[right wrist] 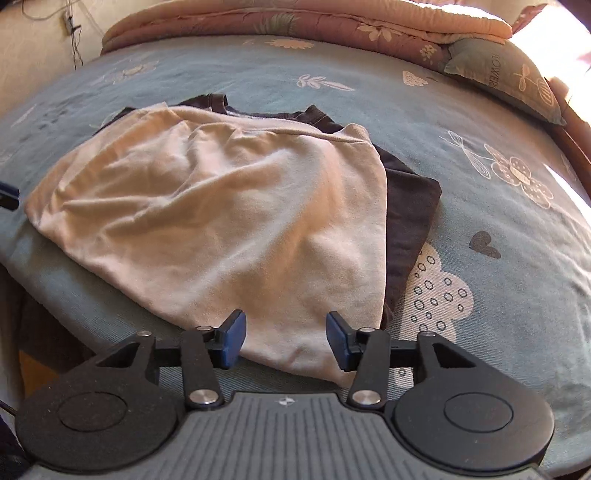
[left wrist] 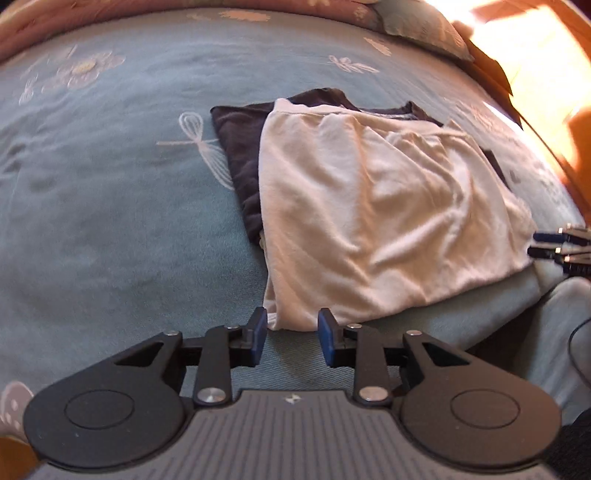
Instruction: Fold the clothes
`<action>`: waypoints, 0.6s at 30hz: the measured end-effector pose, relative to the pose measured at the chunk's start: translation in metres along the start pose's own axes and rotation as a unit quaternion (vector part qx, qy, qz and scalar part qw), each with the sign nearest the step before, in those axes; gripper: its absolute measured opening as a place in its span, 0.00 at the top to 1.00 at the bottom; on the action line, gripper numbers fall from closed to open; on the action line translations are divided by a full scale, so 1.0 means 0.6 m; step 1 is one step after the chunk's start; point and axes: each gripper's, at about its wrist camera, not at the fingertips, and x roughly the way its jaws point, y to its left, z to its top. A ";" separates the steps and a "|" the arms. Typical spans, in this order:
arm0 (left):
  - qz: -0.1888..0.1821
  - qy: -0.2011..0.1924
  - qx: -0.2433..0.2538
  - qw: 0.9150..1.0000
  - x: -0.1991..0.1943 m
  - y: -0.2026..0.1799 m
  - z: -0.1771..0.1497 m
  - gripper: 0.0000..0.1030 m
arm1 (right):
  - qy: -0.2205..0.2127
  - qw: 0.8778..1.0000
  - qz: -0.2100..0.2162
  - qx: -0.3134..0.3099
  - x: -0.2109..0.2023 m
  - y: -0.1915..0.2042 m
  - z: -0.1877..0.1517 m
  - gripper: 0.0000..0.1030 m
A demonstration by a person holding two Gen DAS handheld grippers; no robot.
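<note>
we hold our left gripper [left wrist: 291,338] and right gripper [right wrist: 286,339] part open and empty at the cream shirt's [left wrist: 376,206] near corners, so pinch both evenly.

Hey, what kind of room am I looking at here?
Most likely a bedroom: clothes lie on a bed covered by a teal patterned bedspread, with a pillow and a folded quilt at its far end.

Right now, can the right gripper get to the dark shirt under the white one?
Probably yes. The right gripper is open, and the dark shirt sticks out bare beside the white shirt, with nothing lying on that strip.
</note>
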 end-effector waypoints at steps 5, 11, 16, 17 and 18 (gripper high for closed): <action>-0.082 0.017 -0.152 0.985 0.036 0.046 -0.029 0.71 | -0.022 0.996 0.029 0.083 0.008 0.003 -0.013 0.38; -0.131 -0.024 -0.239 0.962 0.054 0.083 -0.034 0.65 | -0.025 0.995 0.031 0.089 0.013 0.013 -0.024 0.36; -0.100 -0.047 -0.207 0.972 0.039 0.072 -0.045 0.65 | -0.039 0.996 0.017 0.079 -0.003 0.011 -0.020 0.34; -0.088 -0.051 -0.199 0.975 0.037 0.066 -0.043 0.65 | -0.041 0.996 0.016 0.077 -0.005 0.011 -0.020 0.33; -0.075 -0.055 -0.192 0.977 0.034 0.061 -0.040 0.65 | -0.044 0.996 0.017 0.075 -0.006 0.011 -0.020 0.32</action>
